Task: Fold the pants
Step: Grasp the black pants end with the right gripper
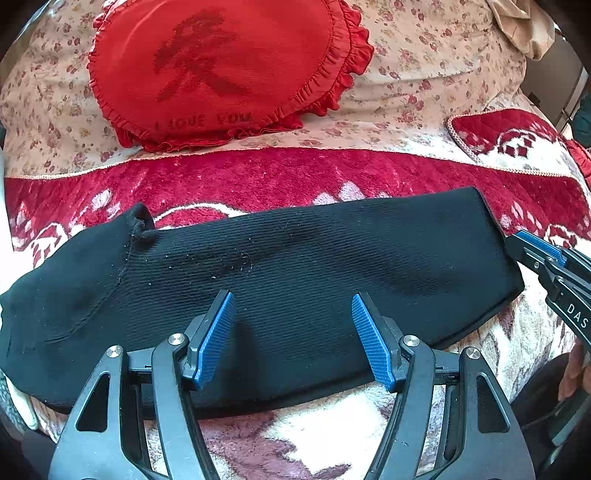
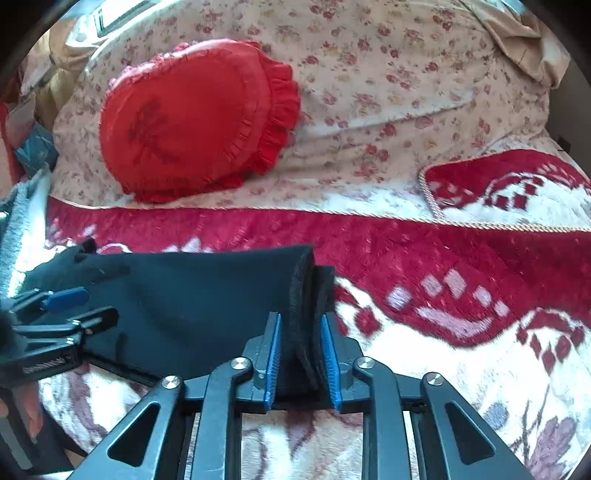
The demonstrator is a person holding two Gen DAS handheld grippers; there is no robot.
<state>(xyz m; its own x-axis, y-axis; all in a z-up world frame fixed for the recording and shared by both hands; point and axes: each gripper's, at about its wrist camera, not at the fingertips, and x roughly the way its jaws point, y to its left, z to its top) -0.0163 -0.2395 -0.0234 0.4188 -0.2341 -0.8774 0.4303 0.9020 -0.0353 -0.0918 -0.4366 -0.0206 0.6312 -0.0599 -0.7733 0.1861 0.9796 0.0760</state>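
The black pants [image 1: 332, 258] lie folded into a long strip across the red and white blanket [image 1: 295, 173]. My left gripper [image 1: 292, 297] hangs over the strip's near edge, its blue pads wide open and nothing between them. My right gripper [image 1: 521, 247] is at the strip's right end. In the right wrist view the folded end of the pants [image 2: 184, 295] stands bunched between the blue pads of my right gripper [image 2: 300, 317], which are shut on it. The left gripper [image 2: 92, 304] shows at the left of that view, above the cloth.
A red frilled heart cushion [image 1: 221, 70] rests on the floral sheet [image 1: 424, 62] behind the blanket. A beige cloth [image 1: 524, 26] is bunched at the far right corner. The blanket's corner [image 1: 498, 133] is folded back at the right. A hand [image 1: 570, 373] shows at the right edge.
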